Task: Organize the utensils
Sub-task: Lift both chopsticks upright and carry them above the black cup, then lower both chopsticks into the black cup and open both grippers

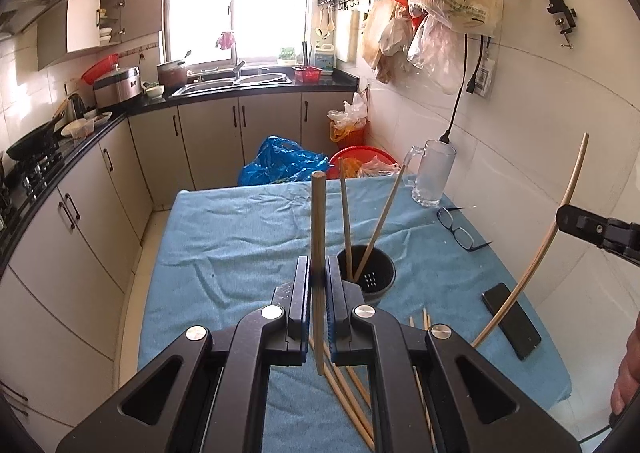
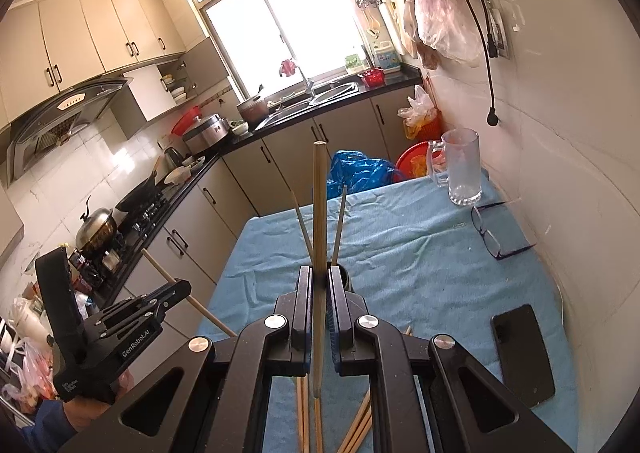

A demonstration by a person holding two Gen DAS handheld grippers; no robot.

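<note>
My left gripper (image 1: 319, 273) is shut on a wooden chopstick (image 1: 318, 221) and holds it upright above the blue cloth. A black perforated holder (image 1: 370, 277) stands just right of it with two chopsticks (image 1: 380, 219) leaning inside. My right gripper (image 2: 319, 281) is shut on another upright chopstick (image 2: 319, 205), with the holder (image 2: 345, 279) mostly hidden behind its fingers. Several loose chopsticks (image 1: 348, 389) lie on the cloth below both grippers; they also show in the right wrist view (image 2: 356, 429). The right gripper appears at the left view's right edge (image 1: 596, 231); the left one shows at lower left of the right view (image 2: 168, 295).
The table (image 1: 224, 237) is covered by a blue cloth. On it are a glass mug (image 1: 434, 173), glasses (image 1: 460, 231) and a black phone (image 1: 512, 319) near the right wall. Kitchen counters run along the left and back. Bags and a red basin (image 1: 360, 159) sit beyond the table.
</note>
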